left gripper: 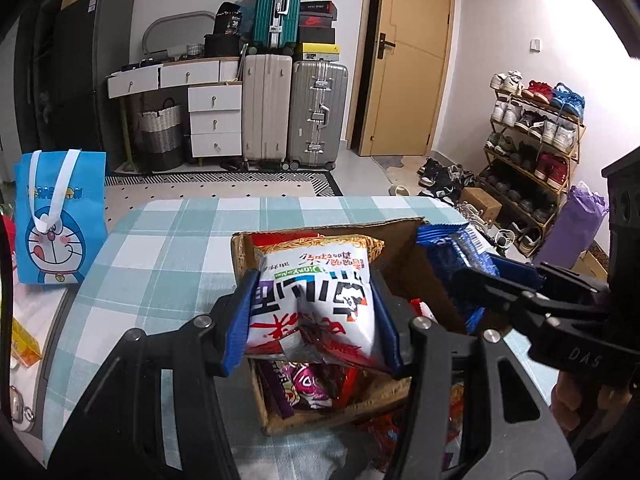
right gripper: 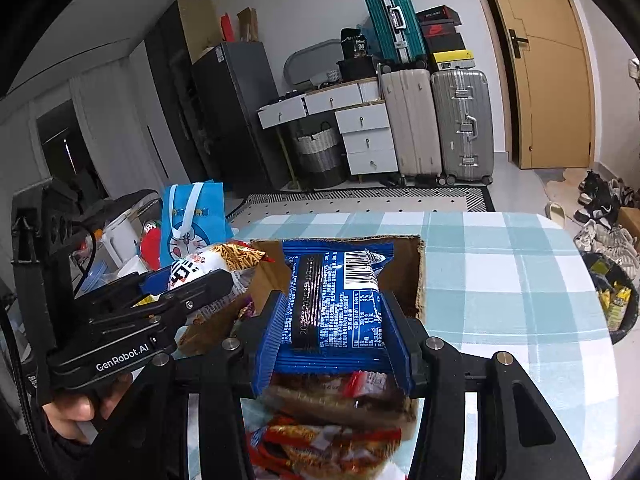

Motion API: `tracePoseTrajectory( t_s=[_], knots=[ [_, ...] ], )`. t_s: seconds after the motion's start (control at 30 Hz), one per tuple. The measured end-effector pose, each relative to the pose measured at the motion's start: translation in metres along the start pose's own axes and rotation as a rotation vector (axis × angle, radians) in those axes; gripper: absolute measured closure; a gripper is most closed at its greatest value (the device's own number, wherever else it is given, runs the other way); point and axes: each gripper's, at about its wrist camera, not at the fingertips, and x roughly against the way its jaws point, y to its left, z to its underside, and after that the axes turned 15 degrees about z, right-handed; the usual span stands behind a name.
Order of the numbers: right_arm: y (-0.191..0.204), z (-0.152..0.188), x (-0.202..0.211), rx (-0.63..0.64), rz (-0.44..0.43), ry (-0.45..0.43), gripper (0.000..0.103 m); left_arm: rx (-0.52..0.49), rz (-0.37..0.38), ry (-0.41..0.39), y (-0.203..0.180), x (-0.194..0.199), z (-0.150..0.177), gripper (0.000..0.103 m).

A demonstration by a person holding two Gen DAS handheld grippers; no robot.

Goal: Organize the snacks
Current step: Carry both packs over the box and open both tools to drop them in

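Observation:
My left gripper [left gripper: 314,314] is shut on a white noodle snack bag [left gripper: 316,300] and holds it over an open cardboard box [left gripper: 404,252] on the checked table. My right gripper [right gripper: 334,316] is shut on a blue snack packet [right gripper: 336,300] and holds it over the same box [right gripper: 412,276]. The blue packet [left gripper: 456,256] and right gripper show at the right of the left wrist view. The white bag [right gripper: 200,268] and left gripper show at the left of the right wrist view. Several snack packs [left gripper: 312,384] lie inside the box.
More red snack packs [right gripper: 320,444] lie on the table [right gripper: 520,280] in front of the box. A blue Doraemon bag [left gripper: 56,216] stands left of the table. Suitcases [left gripper: 296,112], drawers and a shoe rack [left gripper: 536,140] line the far wall.

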Motion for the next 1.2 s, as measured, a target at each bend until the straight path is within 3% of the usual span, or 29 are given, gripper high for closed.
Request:
tracePoseTrajectory(
  t_s=[0.33,0.67,1.2],
  knots=[
    [0.004,-0.004,-0.029,0.035,0.036,0.010,0.055,-0.023,-0.048,0.021,0.008,-0.034,-0.001,0.053],
    [0.001,-0.001,-0.048,0.050,0.053,0.046,0.055,-0.035,-0.046,0.046,0.006,-0.048,0.001,0.053],
    [-0.002,0.001,-0.054,0.064,0.057,0.034,0.055,-0.012,-0.018,0.079,0.011,-0.065,0.002,0.052]
  ],
)
